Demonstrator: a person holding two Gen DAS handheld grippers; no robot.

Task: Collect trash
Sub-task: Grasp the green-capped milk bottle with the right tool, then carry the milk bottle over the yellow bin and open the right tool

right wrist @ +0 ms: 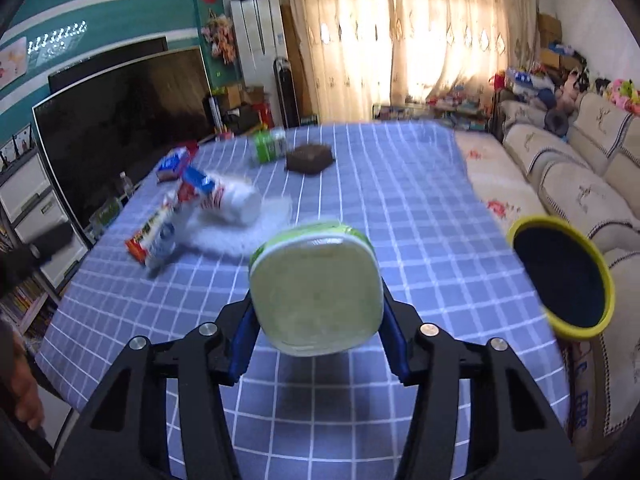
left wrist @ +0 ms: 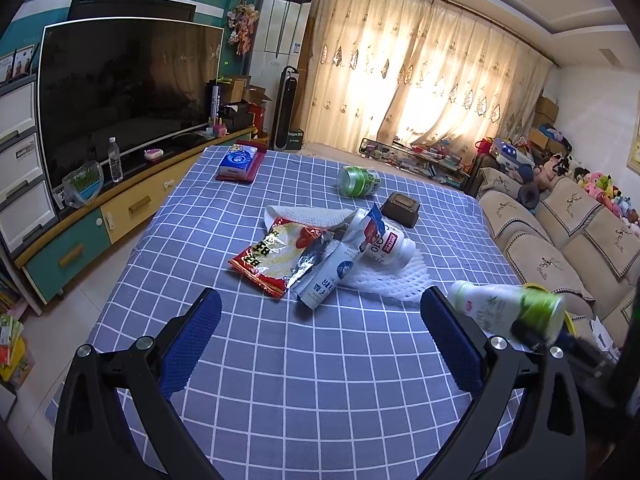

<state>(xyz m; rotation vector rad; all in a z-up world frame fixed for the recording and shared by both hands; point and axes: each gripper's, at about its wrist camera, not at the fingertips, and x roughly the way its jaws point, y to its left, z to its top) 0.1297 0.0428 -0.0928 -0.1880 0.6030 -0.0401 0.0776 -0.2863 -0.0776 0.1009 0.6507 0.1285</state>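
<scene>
My right gripper (right wrist: 316,312) is shut on a white and green plastic bottle (right wrist: 316,288), held above the blue checked table with its base toward the camera; it also shows in the left wrist view (left wrist: 508,308). My left gripper (left wrist: 320,316) is open and empty above the table's near part. Ahead of it lies a heap of trash: a red snack wrapper (left wrist: 272,258), a white carton (left wrist: 332,276), a white jar (left wrist: 384,240) on white foam netting (left wrist: 396,280). A green and white can (left wrist: 358,181) lies further back.
A yellow-rimmed bin (right wrist: 564,278) with a dark inside stands off the table's right edge, beside the sofa (right wrist: 580,184). A tissue pack on a red tray (left wrist: 239,163) and a brown box (left wrist: 400,209) sit at the far end. A TV (left wrist: 124,92) stands left.
</scene>
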